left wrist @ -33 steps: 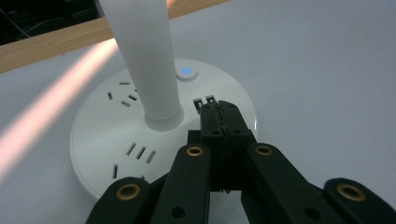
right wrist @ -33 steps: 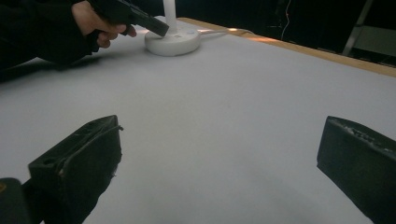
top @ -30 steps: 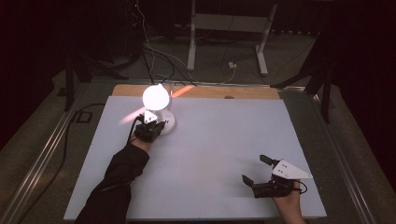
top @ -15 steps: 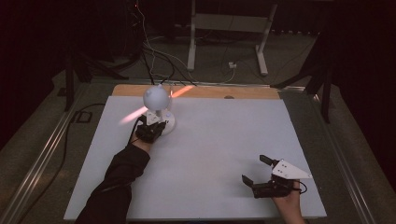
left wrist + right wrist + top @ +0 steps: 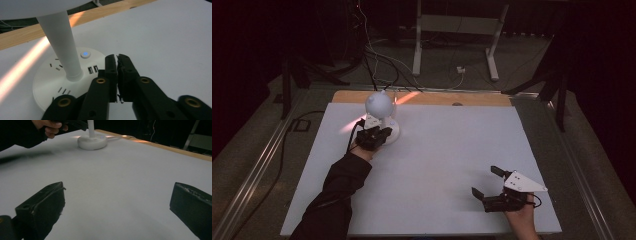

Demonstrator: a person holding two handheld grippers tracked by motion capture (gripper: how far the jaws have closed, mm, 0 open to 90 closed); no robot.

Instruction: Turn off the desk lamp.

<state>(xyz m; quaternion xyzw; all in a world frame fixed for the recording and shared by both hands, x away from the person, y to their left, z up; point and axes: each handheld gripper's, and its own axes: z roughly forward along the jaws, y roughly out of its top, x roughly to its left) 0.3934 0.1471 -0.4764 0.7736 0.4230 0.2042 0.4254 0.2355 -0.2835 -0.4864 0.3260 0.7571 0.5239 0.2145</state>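
Lamp (image 5: 381,116) stands upper left of the high view on the white table (image 5: 452,165), its blue button (image 5: 85,54) lit on the round base. Left gripper (image 5: 374,136) sits just above that base, jaws nearly together after just opening a crack, nothing between them. Right gripper (image 5: 493,186) lower right, jaws wide apart, empty.

No readable text or label shows, as far as visible.
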